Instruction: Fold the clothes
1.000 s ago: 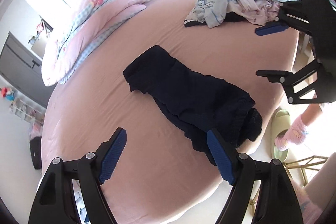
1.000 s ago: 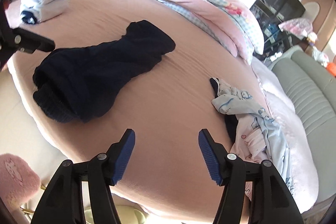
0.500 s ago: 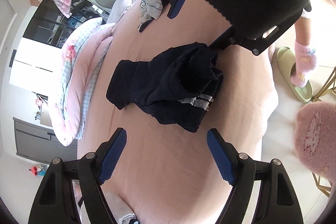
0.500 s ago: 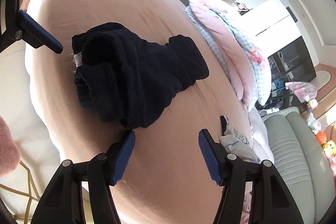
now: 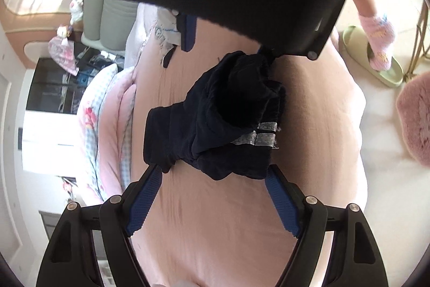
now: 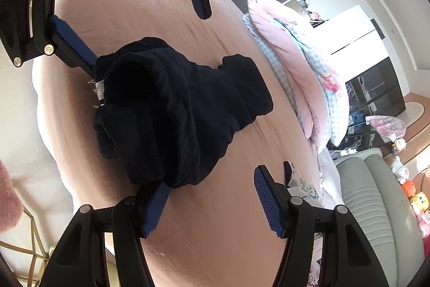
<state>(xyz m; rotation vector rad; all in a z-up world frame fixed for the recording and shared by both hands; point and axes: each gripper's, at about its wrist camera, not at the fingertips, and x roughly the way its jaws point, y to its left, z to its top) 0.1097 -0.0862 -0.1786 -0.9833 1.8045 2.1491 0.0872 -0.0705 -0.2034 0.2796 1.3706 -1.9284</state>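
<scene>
On bed [image 5: 188, 233], dark garment [image 5: 215, 120]; label tabs [image 5: 258, 135] perhaps

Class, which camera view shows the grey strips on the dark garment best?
The left wrist view: both grey strips lie open across the dark garment. The right wrist view shows only a sliver of them at the garment's edge.

Since the earlier frames both grippers have closed in on the dark navy garment [image 5: 215, 120], which was stretched long on the pink bedsheet [image 5: 215, 233] and is now bunched into a shorter heap with a grey strip exposed. The left gripper [image 5: 213, 180], jaws apart, has descended to the garment's near edge. The right gripper [image 6: 212, 187] now has one finger against the opposite edge.
</scene>
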